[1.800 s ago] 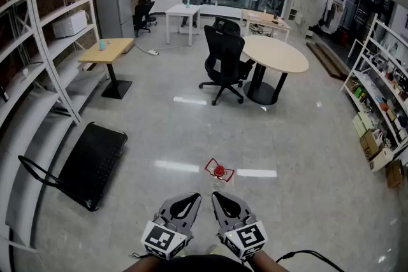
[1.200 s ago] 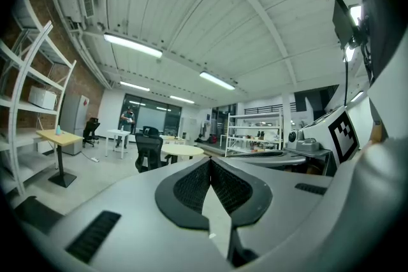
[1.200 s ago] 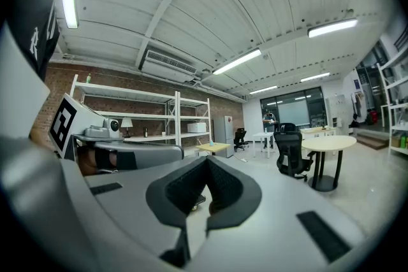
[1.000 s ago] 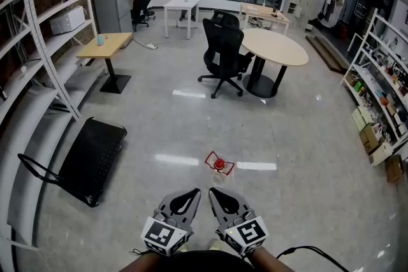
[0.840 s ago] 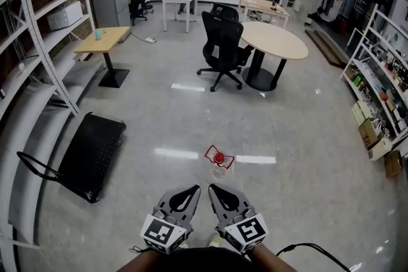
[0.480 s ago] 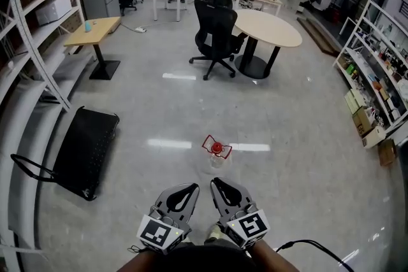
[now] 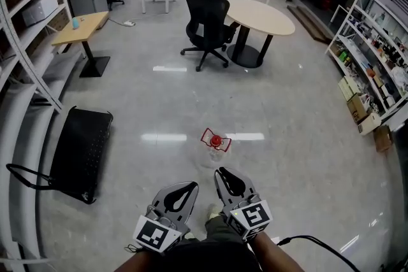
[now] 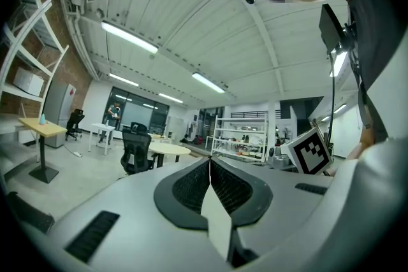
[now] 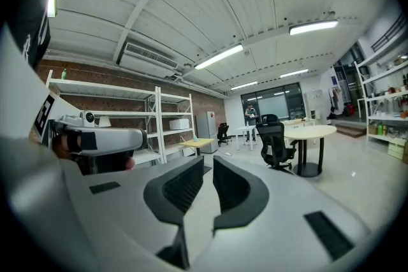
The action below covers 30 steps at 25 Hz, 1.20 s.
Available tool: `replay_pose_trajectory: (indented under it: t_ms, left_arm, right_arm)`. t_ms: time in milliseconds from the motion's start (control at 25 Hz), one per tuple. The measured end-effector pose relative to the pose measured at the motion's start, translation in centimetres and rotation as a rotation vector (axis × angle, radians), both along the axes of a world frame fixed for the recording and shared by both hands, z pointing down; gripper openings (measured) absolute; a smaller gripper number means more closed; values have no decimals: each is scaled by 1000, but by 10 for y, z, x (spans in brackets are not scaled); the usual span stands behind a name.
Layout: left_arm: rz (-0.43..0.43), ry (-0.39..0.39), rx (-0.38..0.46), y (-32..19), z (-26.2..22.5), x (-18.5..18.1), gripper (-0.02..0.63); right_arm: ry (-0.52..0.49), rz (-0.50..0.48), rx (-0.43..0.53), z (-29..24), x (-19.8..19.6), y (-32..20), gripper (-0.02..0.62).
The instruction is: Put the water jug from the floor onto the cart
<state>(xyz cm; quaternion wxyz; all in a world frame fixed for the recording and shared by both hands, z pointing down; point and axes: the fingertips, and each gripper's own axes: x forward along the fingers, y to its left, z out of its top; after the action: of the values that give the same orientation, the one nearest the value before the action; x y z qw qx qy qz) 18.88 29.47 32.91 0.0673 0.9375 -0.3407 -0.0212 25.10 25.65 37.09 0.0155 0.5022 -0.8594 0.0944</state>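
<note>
Nearest the body, both grippers are held side by side, pointing forward and about level, marker cubes at the rear and forearms just showing beneath. The left gripper (image 7: pixel 185 190) is clenched: its pads meet at the tips with nothing in them. The right gripper (image 7: pixel 224 176) reaches slightly further ahead; its jaws have just been opening and stand a narrow slit apart, empty. Just beyond the right gripper's tips, slightly to their left, the water jug (image 7: pixel 215 146) stands upright on the floor (image 7: pixel 299 137), long axis vertical, red cap and handle facing up, touched by neither gripper. Well off to the left of the left gripper lies the black cart (image 7: pixel 80 153). Far ahead stand an office chair (image 7: pixel 205 13) and a round table (image 7: pixel 258 14).
</note>
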Motion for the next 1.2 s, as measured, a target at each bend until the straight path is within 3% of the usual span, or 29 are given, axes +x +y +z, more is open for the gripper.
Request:
replay_pose_trajectory:
  t_ms: [360, 640, 840, 1040, 1200]
  left_arm:
    - [0, -29, -21, -65, 23, 13, 3]
    - [2, -37, -53, -161, 52, 60, 3]
    - [4, -47, -77, -243, 71, 107, 3]
    - [22, -42, -108, -294, 105, 139, 3]
    - [59, -34, -149, -296, 138, 143, 3]
  right_arm:
    - [-22, 15, -37, 36, 15, -68, 21]
    - [-25, 26, -103, 79, 57, -163, 21]
    - [4, 68, -216, 135, 115, -239, 23]
    - [11, 83, -296, 193, 133, -286, 36]
    - [22, 179, -456, 303, 160, -297, 85]
